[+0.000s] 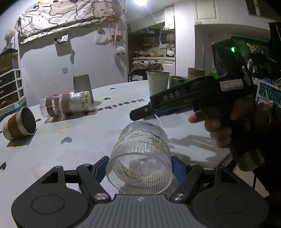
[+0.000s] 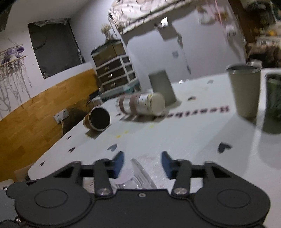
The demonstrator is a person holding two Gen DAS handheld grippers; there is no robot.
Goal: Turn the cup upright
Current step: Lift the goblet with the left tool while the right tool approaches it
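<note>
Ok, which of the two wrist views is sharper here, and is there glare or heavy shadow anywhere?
Left wrist view is sharp: the ribbed glass cup between the left gripper fingers reads clearly; a ceiling light blows out at the top edge, and cups throw hard shadows on the table. Right wrist view is motion-blurred throughout, the grey-green cup smeared.

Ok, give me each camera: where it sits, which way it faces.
Left wrist: on the left gripper, low over the table, facing the kitchen; its blue fingers flank the ribbed glass cup, with the right gripper beyond.
Right wrist: on the right gripper, tilted, facing the drawer unit; fingers apart over a glass edge.
Shared: taped clear cup, brown cup.
</note>
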